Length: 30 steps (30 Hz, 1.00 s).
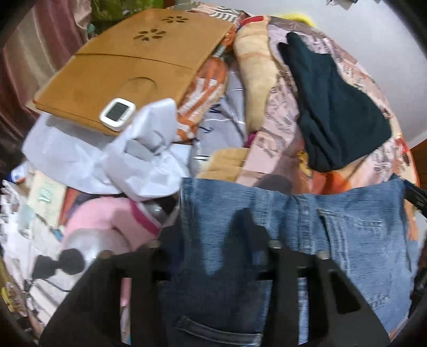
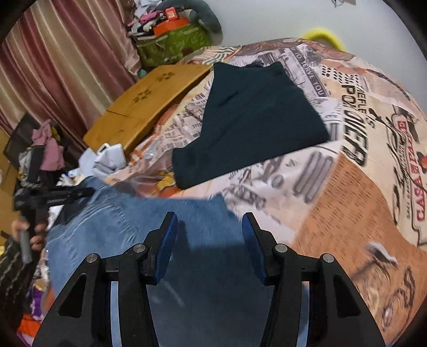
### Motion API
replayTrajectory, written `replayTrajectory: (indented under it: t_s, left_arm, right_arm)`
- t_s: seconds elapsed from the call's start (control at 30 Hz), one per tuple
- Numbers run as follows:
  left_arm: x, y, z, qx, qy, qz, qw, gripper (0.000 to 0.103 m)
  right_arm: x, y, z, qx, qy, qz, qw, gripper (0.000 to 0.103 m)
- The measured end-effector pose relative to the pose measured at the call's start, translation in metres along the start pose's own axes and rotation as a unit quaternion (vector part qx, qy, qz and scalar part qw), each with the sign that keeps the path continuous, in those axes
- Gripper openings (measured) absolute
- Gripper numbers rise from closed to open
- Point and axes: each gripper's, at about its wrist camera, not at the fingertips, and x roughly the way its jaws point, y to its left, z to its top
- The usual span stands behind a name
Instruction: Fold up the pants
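The left gripper, seen from its own wrist camera, is pointing steeply down with its black fingers drawn close together over the faded blue denim pants; blur and shadow are hiding the tips, so I cannot tell whether cloth is pinched between them. The right gripper is standing partly open, its blue-ribbed pads apart and hanging over the denim with nothing between them. In the right wrist view the pants are lying from 6 o'clock out toward 9 o'clock, their upper edge running across the middle of the frame and ending in a corner just above the right-hand pad. The left gripper is showing at 9 o'clock there, at the pants' far edge, with a hand on its handle. Beyond the denim edge, at 12 o'clock, a dark teal folded cloth is lying flat on the newspaper-print orange and cream bedspread, which is stretching bare toward 3 and 4 o'clock. At 10 o'clock a tan wooden lap board with flower-shaped cut-outs is resting on the bedding, a small white device with a screen on its near edge and crumpled pale grey cloth beside it. Pinkish-brown curtains are hanging behind, beside a plain pale wall.
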Motion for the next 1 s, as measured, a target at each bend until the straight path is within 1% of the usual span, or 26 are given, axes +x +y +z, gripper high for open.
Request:
replayTrajectory:
  t_s: [0.03, 0.07, 0.1, 0.17, 0.2, 0.23, 0.27, 0.3, 0.37, 0.43, 0.5, 0.53, 0.6, 0.63, 0.67, 0.7, 0.73, 0.77, 0.8, 0.83, 0.9, 1.0]
  left_arm:
    - [0.000, 0.000, -0.001, -0.006, 0.000, -0.018, 0.9998, 0.019]
    - [0.000, 0.002, -0.002, -0.013, 0.004, -0.034, 0.9993, 0.006]
    - [0.000, 0.003, -0.003, -0.016, 0.005, -0.037, 0.9992, 0.004]
    - [-0.004, 0.003, -0.007, -0.003, -0.011, -0.008, 0.9999, 0.002]
    - [-0.006, 0.003, -0.010, 0.005, -0.020, 0.019, 0.9996, 0.002]
    - [-0.009, 0.002, -0.014, 0.015, -0.030, 0.044, 0.9985, 0.003]
    - [-0.010, 0.003, -0.017, 0.020, -0.035, 0.059, 0.9975, 0.003]
    - [-0.012, 0.003, -0.021, 0.027, -0.042, 0.084, 0.9952, 0.004]
    - [-0.014, 0.004, -0.028, 0.036, -0.050, 0.108, 0.9922, 0.005]
    - [-0.013, 0.001, -0.033, 0.045, -0.048, 0.129, 0.9895, 0.006]
    - [-0.017, 0.001, -0.035, 0.046, -0.042, 0.140, 0.9882, 0.007]
    - [-0.022, 0.002, -0.037, 0.043, -0.042, 0.135, 0.9890, 0.007]
    - [-0.035, 0.003, -0.042, 0.039, -0.046, 0.124, 0.9905, 0.012]
    - [-0.047, 0.004, -0.046, 0.037, -0.052, 0.110, 0.9918, 0.014]
    - [-0.054, 0.004, -0.049, 0.037, -0.055, 0.103, 0.9925, 0.020]
    - [-0.062, 0.004, -0.053, 0.036, -0.059, 0.096, 0.9930, 0.027]
    - [-0.070, 0.003, -0.057, 0.034, -0.064, 0.089, 0.9934, 0.031]
    - [-0.077, 0.002, -0.061, 0.032, -0.068, 0.084, 0.9936, 0.038]
    - [-0.083, 0.001, -0.066, 0.030, -0.072, 0.079, 0.9938, 0.043]
    - [-0.089, 0.001, -0.073, 0.029, -0.074, 0.073, 0.9941, 0.045]
    - [-0.094, -0.003, -0.081, 0.026, -0.072, 0.067, 0.9948, 0.058]
    - [-0.097, -0.007, -0.098, 0.022, -0.064, 0.059, 0.9959, 0.066]
  right_arm:
    - [0.008, -0.002, 0.002, 0.011, 0.004, 0.003, 1.000, 0.046]
    - [0.013, -0.006, 0.003, 0.028, 0.010, 0.013, 0.999, 0.045]
    - [0.020, -0.010, 0.003, 0.053, 0.018, 0.032, 0.998, 0.035]
    - [0.025, -0.012, 0.002, 0.062, 0.024, 0.037, 0.997, 0.030]
    - [0.025, -0.011, 0.001, 0.053, 0.018, 0.035, 0.998, 0.023]
    - [0.023, -0.010, 0.001, 0.046, 0.014, 0.023, 0.999, 0.018]
    - [0.023, -0.009, 0.001, 0.041, 0.011, 0.024, 0.999, 0.017]
    - [0.022, -0.010, 0.001, 0.038, 0.006, 0.023, 0.999, 0.016]
    - [0.023, -0.006, 0.000, 0.027, 0.005, 0.012, 1.000, 0.016]
    - [0.025, -0.001, 0.002, 0.011, 0.004, -0.005, 1.000, 0.016]
    - [0.022, 0.007, 0.003, -0.010, -0.002, -0.027, 1.000, 0.017]
    - [0.017, 0.012, 0.003, -0.022, -0.006, -0.040, 0.999, 0.019]
    - [0.005, 0.019, -0.001, -0.032, -0.013, -0.059, 0.998, 0.019]
    - [-0.003, 0.022, -0.003, -0.038, -0.013, -0.063, 0.997, 0.021]
    - [-0.011, 0.023, -0.005, -0.042, -0.015, -0.061, 0.997, 0.023]
    - [-0.018, 0.024, -0.008, -0.043, -0.018, -0.058, 0.997, 0.029]
    - [-0.029, 0.026, -0.013, -0.040, -0.022, -0.054, 0.997, 0.036]
    - [-0.037, 0.027, -0.016, -0.039, -0.025, -0.052, 0.998, 0.038]
    - [-0.044, 0.029, -0.020, -0.040, -0.030, -0.051, 0.997, 0.040]
    - [-0.052, 0.031, -0.024, -0.042, -0.034, -0.051, 0.997, 0.040]
    - [-0.064, 0.036, -0.032, -0.044, -0.037, -0.048, 0.997, 0.041]
    - [-0.080, 0.039, -0.049, -0.034, -0.043, -0.041, 0.998, 0.050]
